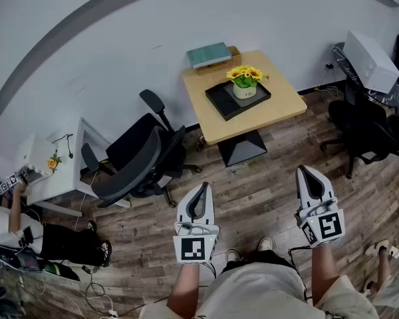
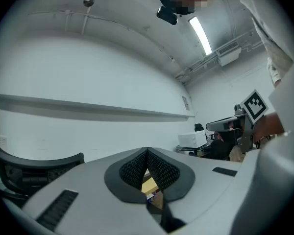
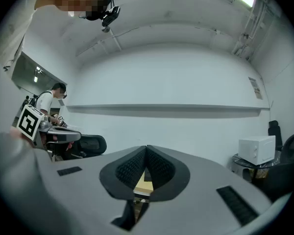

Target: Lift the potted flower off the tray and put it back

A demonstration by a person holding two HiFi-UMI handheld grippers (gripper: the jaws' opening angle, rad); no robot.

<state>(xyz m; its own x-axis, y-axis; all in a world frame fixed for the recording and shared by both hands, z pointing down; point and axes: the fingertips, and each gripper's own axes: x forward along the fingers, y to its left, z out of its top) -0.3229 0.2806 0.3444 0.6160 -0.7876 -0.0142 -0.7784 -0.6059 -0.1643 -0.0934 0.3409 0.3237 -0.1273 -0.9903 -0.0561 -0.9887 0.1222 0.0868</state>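
Observation:
The potted flower (image 1: 245, 81), yellow blooms in a white pot, stands on a black tray (image 1: 221, 101) on the small wooden table (image 1: 286, 102) across the room. Both grippers are held level over the wooden floor, well short of the table. My left gripper (image 1: 203, 187) is shut with nothing in it; in the left gripper view its pads (image 2: 137, 166) meet at the tip. My right gripper (image 1: 302, 171) is likewise shut and empty, and its pads (image 3: 159, 164) meet the same way. A sliver of the tabletop (image 3: 142, 181) shows through the gap below the pads.
A black office chair (image 1: 136, 161) stands left of the table, between it and a white desk (image 1: 56, 168) where a person sits. A teal book on a basket (image 1: 210, 55) lies at the table's back. Another black chair (image 1: 366, 128) and a white appliance (image 1: 371, 62) are at the right.

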